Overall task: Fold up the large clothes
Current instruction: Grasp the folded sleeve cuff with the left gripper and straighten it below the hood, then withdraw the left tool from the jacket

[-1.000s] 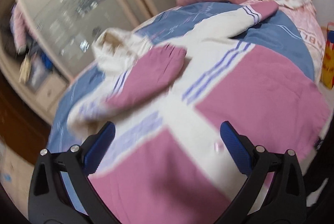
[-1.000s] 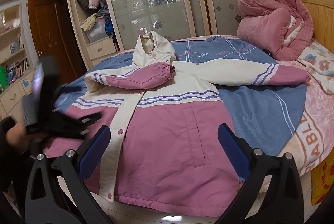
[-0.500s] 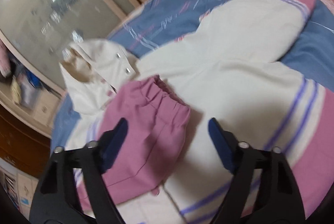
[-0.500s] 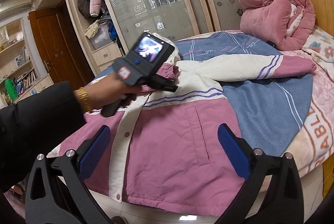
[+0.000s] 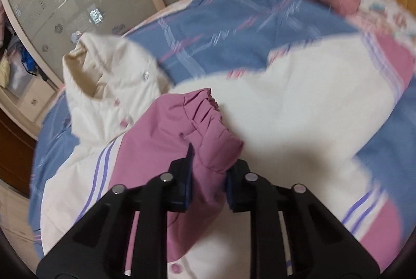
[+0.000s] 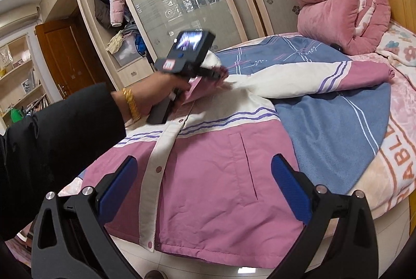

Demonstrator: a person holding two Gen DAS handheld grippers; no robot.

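Since the earlier frame our left tongs (image 5: 208, 162) have travelled from the jacket's lower edge up to the pink cuff (image 5: 208, 123) of the sleeve folded across the chest, and their jaws, wide apart before, are now closing with the cuff cloth between them. The blue pads (image 5: 187, 176) seem to touch the fabric on both sides, though the picture is blurred there. In the right view our left hand (image 6: 153, 94) carries this tool over the jacket's upper part. Our right tongs (image 6: 202, 188) stand wide apart with nothing between them, hovering near the hem. The pink and white jacket (image 6: 213, 175) lies flat, front up, on the bed (image 6: 338, 128), its other sleeve (image 6: 312, 78) stretched out over the blue sheet. A rolled pink quilt (image 6: 340, 6) sits at the headboard.
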